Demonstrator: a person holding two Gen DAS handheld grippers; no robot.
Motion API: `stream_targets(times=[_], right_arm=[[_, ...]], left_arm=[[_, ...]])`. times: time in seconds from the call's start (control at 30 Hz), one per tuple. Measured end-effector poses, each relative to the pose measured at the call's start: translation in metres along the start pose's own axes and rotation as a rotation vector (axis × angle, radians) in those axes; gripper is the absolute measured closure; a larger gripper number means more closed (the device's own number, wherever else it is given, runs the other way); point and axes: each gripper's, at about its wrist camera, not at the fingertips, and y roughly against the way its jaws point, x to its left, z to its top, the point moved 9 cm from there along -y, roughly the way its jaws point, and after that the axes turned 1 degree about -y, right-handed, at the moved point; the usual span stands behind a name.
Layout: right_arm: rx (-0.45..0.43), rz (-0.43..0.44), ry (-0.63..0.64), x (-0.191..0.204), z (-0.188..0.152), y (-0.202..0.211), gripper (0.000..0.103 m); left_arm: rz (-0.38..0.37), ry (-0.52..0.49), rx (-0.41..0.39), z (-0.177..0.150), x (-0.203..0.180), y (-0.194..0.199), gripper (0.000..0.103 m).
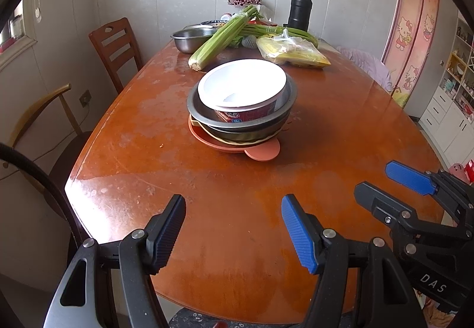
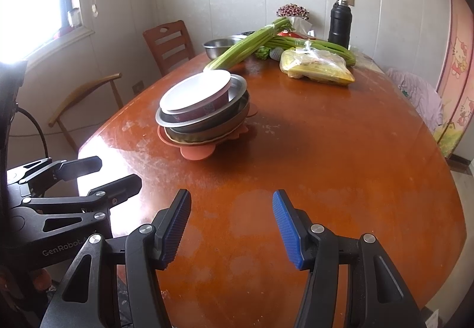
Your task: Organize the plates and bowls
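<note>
A stack of dishes stands in the middle of the wooden table (image 1: 237, 224): a white bowl with a red printed side (image 1: 241, 85) sits inside steel bowls (image 1: 246, 120), all on an orange plate with a round tab (image 1: 262, 150). The right wrist view shows the same white bowl (image 2: 197, 89) and orange plate (image 2: 197, 151) left of centre. My left gripper (image 1: 234, 228) hangs open over the near table edge, nothing between its fingers. My right gripper (image 2: 231, 227) is open and empty too, and appears at the right of the left wrist view (image 1: 382, 180).
At the far end lie a steel bowl (image 1: 188, 39), celery stalks (image 1: 225, 31), a bag of corn (image 1: 291, 51) and a black flask (image 1: 299, 9). A wooden chair (image 1: 115, 46) and a yellow armchair (image 1: 38, 108) stand at the table's left side.
</note>
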Motion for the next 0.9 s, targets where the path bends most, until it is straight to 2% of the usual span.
stream_targets(times=[0.9], right_arm=[[-0.005, -0.021, -0.009, -0.0056, 0.0002, 0.0014, 0.044]], left_arm=[[0.0, -0.007, 0.007, -0.0008, -0.0027, -0.0016, 0.036]])
